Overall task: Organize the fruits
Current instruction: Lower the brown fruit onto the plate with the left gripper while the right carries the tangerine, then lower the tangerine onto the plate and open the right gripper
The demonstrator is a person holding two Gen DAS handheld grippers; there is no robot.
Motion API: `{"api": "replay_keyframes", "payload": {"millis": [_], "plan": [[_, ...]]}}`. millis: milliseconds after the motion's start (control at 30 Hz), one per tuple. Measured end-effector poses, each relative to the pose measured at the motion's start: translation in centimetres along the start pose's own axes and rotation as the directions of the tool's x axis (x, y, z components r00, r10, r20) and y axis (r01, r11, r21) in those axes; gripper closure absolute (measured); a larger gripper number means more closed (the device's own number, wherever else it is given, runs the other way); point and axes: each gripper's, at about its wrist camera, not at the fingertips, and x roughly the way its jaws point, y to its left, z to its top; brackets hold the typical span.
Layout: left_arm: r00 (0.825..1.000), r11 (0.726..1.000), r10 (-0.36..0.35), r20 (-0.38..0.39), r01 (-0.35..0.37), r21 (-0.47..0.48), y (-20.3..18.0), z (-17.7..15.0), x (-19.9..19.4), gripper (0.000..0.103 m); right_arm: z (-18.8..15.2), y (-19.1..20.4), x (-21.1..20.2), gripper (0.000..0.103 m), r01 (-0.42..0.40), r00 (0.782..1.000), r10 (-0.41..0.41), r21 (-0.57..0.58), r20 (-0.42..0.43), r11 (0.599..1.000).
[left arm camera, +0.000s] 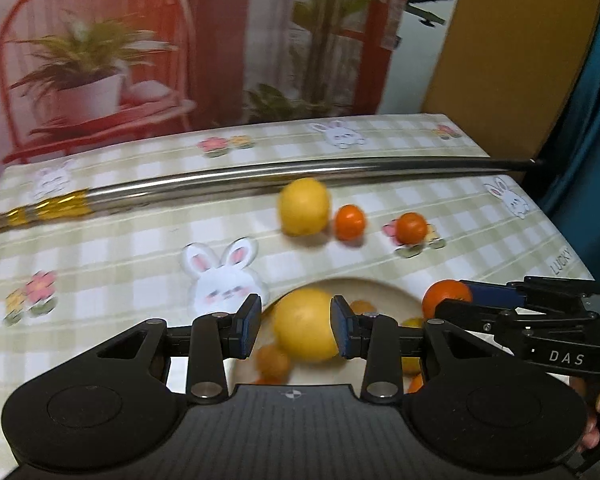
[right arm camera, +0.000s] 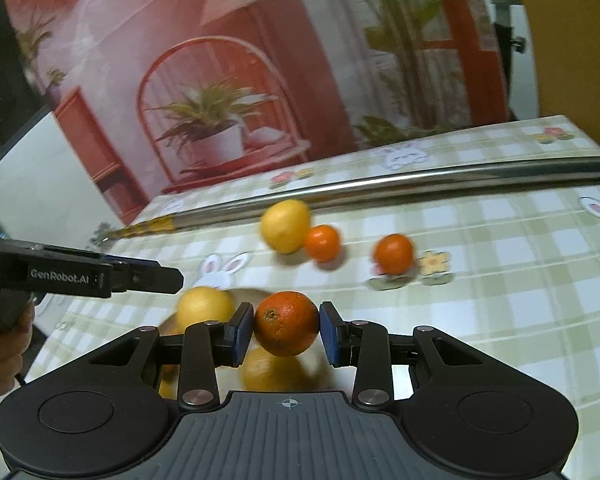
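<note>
While right tongs [right arm camera: 287, 330] pinch orange [right arm camera: 286, 323], left tongs [left arm camera: 296, 326] spread; casings read "DAS", "GenRobot.AI".

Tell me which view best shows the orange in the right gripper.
Right wrist view: the orange sits centred between the right gripper pads, stem end and peel sharp. The left wrist view shows only part of it, hidden behind that gripper's fingers at the right edge.

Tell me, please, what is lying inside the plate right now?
The plate holds a big yellow fruit and several smaller orange and yellow ones around it. The left gripper covers its near part, so the exact number stays unknown.
</note>
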Motion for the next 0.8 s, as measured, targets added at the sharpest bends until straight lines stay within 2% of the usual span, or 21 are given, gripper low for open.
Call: {"api": "replay_keyframes", "payload": {"millis": [267,400,633,800], "plan": [[0.995,0.99,0.072,0.072,-0.063,-0.125,3.7,-2.4,-3.4,0.061,-0.7,4.6,2.4,0.07,-0.06,0.994,0.054,-0.059,-0.097,0.996],[0.991,0.982,0.109,0.079,-0.095,-0.166,4.7,-3.3,-3.7,0.061,-0.9,6.3,3.7,0.07,-0.074,0.987,0.063,-0.069,-0.148,0.995],[0.989,0.971,0.132,0.066,-0.116,-0.209,5.4,-4.7,-3.6,0.061,-0.9,8.3,5.9,0.07,-0.071,0.973,0.051,-0.083,-0.226,0.994],[0.992,0.963,0.104,0.065,-0.084,-0.255,6.3,-5.9,-3.6,0.061,-1.0,9.2,6.8,0.07,-0.053,0.967,0.024,-0.11,-0.253,0.992]]}}
